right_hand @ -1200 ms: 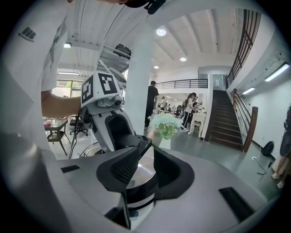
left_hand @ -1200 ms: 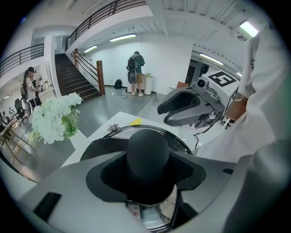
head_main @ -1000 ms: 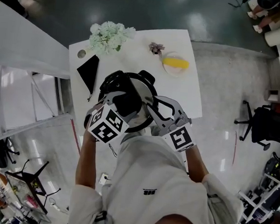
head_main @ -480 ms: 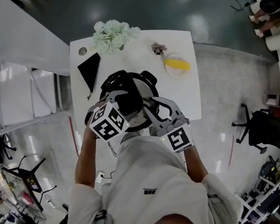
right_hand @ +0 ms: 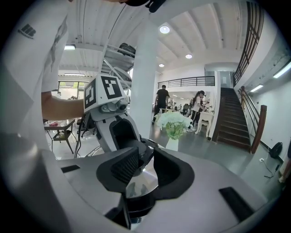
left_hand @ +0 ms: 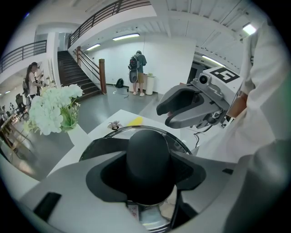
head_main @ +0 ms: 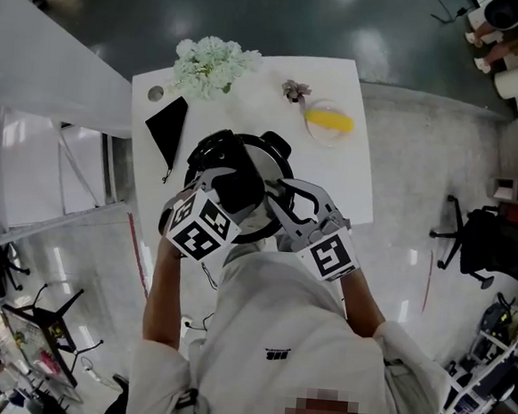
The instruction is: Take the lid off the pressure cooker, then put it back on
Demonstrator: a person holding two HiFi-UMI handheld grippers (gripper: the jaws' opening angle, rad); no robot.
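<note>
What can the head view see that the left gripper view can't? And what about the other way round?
Only the head view shows the flat black thing lying on the white table, and an office chair on the floor. Only the left gripper view shows a staircase, a person with a backpack far off and, close up, the left gripper with its fingers gripping the lid's black knob. Both show the white flowers, the yellow thing, the shiny lid and the right gripper.
</note>
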